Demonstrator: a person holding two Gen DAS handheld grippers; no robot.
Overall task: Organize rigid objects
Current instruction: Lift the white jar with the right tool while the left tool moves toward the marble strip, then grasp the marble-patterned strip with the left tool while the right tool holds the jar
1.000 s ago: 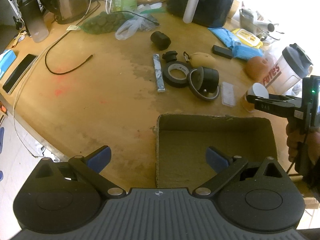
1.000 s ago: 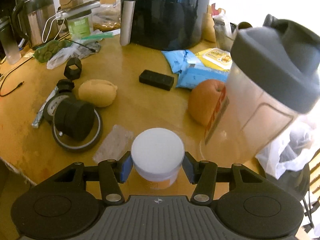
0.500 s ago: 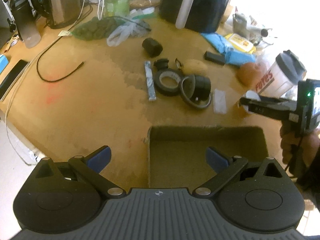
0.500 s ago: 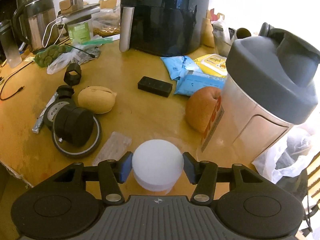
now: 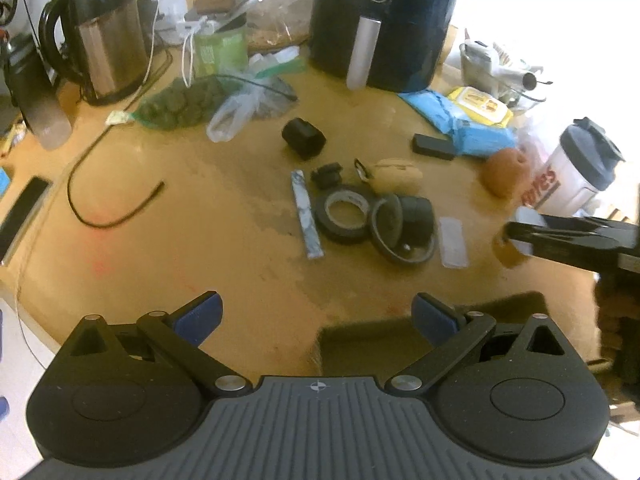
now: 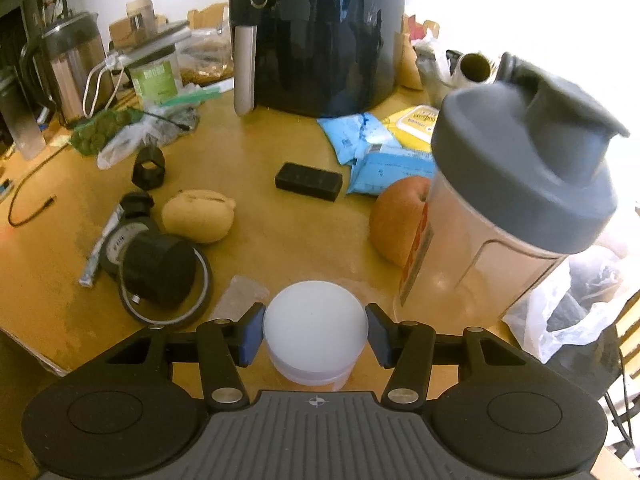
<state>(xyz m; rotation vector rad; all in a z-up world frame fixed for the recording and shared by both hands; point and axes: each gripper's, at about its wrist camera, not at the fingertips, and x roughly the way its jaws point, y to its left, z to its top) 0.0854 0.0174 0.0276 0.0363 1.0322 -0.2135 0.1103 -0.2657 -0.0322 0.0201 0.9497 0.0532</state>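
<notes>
Right hand-held gripper [image 6: 315,330] clamped on the white-lidded jar [image 6: 315,326], blue pads pressing both sides, jar raised off the table [image 6: 280,220] beside the shaker bottle [image 6: 516,208]. Left hand-held gripper [image 5: 316,316] spread wide, holding nothing, over the felt tray's [image 5: 360,344] near edge.

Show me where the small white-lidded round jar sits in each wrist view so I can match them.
Left wrist view: the small white-lidded round jar is at the far right edge, clamped in the right gripper coming in from the right.
Right wrist view: it sits bottom centre, between the blue pads.
Shared landmark: the clear shaker bottle with grey lid, just beyond the jar.
</notes>
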